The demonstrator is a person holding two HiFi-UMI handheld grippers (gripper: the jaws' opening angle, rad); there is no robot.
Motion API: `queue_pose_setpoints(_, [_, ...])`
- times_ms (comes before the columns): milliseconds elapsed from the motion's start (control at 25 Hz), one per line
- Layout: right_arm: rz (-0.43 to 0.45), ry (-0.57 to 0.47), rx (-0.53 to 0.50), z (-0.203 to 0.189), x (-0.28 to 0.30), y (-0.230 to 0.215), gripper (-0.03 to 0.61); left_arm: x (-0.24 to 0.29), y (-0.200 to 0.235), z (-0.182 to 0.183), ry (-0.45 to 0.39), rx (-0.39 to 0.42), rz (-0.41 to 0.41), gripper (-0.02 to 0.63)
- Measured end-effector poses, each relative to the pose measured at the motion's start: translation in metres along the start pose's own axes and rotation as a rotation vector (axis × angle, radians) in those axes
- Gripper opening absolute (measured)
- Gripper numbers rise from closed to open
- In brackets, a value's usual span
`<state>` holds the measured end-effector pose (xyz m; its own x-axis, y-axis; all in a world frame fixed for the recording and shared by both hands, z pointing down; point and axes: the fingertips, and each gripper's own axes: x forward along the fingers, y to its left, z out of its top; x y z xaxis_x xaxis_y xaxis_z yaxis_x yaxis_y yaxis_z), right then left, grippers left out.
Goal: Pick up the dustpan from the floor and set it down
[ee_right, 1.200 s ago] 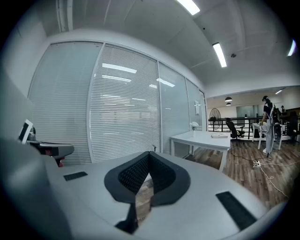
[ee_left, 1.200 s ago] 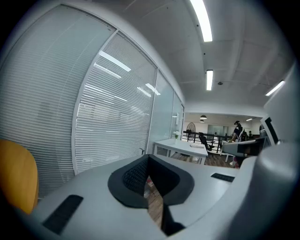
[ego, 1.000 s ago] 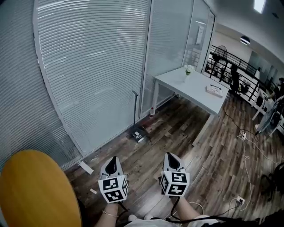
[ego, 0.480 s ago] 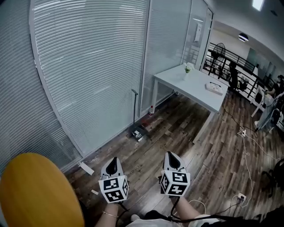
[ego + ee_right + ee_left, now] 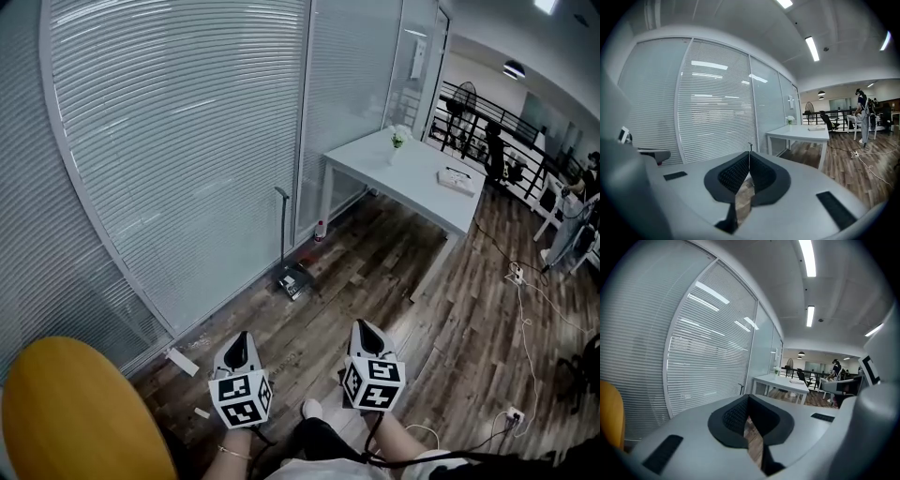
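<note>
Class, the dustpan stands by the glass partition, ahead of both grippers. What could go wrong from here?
Both the left gripper and right gripper are shut and empty; reaching unopened could topple the dark long-handled dustpan. It stands close to the blind-covered glass partition, so a jaw might strike the glass.

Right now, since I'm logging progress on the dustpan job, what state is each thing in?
dustpan: standing on the floor, handle upright, untouched.
left tool: shut, empty.
right tool: shut, empty.
blinds: lowered, slats closed.
ceiling lights: on.
</note>
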<state>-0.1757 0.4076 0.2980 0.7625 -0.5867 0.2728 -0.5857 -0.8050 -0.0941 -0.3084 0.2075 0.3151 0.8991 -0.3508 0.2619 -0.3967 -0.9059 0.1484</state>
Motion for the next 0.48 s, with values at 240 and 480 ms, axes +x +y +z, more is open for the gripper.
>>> queue_pose_setpoints(240, [0.002,0.004,-0.017,0.017,0.061,-0.022,0.032,0.064,-0.007,0.010,0.009,-0.001,0.007,0.003])
queue_pose_setpoints(480, [0.034,0.002,-0.044,0.045,0.132,-0.042,0.032,0.139,-0.022,0.034,-0.003,-0.001,0.008,0.003])
